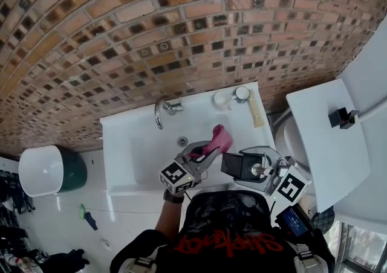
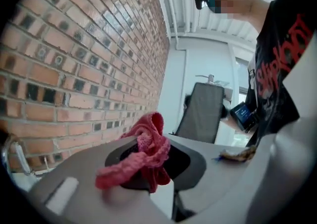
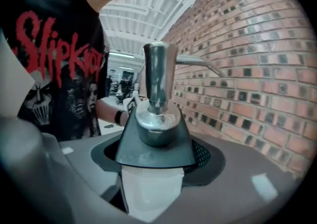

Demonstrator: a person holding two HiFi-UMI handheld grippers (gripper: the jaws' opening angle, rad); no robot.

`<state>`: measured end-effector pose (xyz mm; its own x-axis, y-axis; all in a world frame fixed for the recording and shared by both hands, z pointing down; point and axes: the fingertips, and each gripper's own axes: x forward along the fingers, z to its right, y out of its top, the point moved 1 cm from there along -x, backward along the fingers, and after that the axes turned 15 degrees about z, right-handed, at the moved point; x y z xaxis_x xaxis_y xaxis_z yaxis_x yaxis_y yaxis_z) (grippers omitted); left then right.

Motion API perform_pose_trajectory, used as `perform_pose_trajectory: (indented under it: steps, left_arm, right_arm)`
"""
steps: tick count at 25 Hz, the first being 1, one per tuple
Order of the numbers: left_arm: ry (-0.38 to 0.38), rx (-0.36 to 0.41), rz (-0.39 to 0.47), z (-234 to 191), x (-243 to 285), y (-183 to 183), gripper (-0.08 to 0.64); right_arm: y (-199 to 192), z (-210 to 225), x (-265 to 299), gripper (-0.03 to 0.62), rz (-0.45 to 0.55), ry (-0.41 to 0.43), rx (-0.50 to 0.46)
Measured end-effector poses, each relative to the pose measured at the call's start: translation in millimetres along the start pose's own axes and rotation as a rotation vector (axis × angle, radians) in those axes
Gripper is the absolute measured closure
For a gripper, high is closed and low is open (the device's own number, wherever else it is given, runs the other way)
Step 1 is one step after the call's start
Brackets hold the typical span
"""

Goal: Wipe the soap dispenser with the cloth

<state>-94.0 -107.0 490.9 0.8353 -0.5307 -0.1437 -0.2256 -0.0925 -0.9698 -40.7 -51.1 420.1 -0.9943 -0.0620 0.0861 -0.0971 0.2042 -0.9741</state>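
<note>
1. A brick wall is rising behind a white washbasin. A chrome tap is curving over the bowl, and a white-and-green bin is standing on the floor to the left.
2. The person is standing at the basin's front edge and holding both grippers up over its near right part.
3. The left gripper is pinching the pink cloth. In the left gripper view its jaws are closing tight on the bunched knit, and the cloth is spilling out on either side.
4. The right gripper is clamping the soap dispenser clear of the counter. In the right gripper view the jaws are pressing on the dispenser's dark tapered body. The chrome pump is pointing its spout towards the bricks.
5. The cloth is hanging just beside the dispenser, towards the tap. In the left gripper view the dispenser is showing a little apart behind the cloth.
</note>
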Motion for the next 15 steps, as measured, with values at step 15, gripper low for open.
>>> perform_pose_trajectory:
  steps: [15]
  left_arm:
    - [-0.281, 0.163, 0.002, 54, 17, 34, 0.512]
  right_arm:
    - [-19, -23, 6, 0.288, -0.189, 0.078, -0.147]
